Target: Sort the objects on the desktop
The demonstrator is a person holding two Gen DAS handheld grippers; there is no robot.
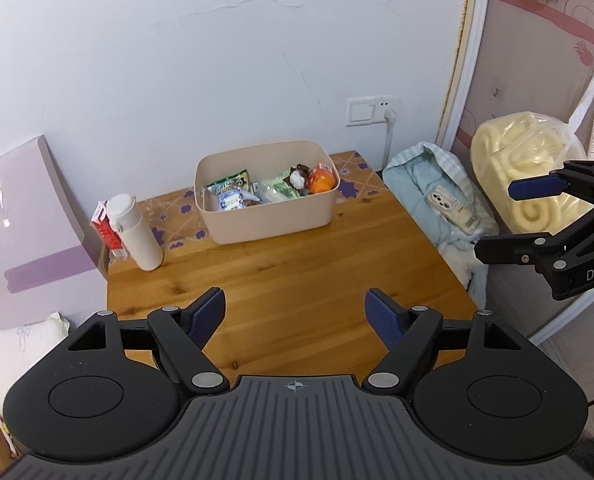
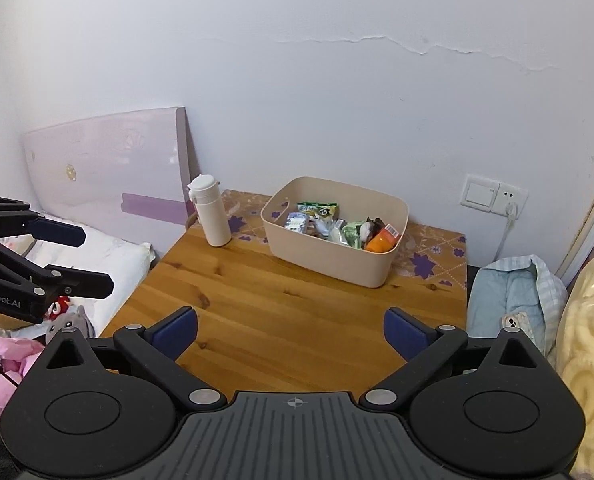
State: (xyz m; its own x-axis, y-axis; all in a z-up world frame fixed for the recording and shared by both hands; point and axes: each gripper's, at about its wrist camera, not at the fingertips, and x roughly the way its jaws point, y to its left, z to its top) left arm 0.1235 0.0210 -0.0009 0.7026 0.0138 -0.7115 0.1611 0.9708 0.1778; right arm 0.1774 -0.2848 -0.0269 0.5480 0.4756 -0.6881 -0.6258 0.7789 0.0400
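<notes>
A beige bin [image 1: 273, 216] [image 2: 329, 256] stands at the back of the wooden table [image 1: 289, 272] [image 2: 281, 312]. It holds several snack packets [image 1: 233, 192] [image 2: 317, 212] and an orange item [image 1: 321, 179] [image 2: 381, 242]. A white bottle [image 1: 135, 232] [image 2: 211, 212] stands upright at the table's back left, with a red carton [image 1: 105, 232] behind it. My left gripper [image 1: 295, 304] [image 2: 93, 256] is open and empty above the table's near edge. My right gripper [image 2: 291, 322] [image 1: 497, 216] is open and empty, off the table's right side in the left wrist view.
A light blue bundle of cloth [image 1: 437, 184] [image 2: 513, 292] with a phone [image 1: 453, 208] [image 2: 517, 322] on it lies right of the table. A bag of yellow foam [image 1: 525, 164] stands further right. A pillow and soft toys [image 2: 69, 320] lie to the left. A wall socket [image 1: 371, 110] is behind.
</notes>
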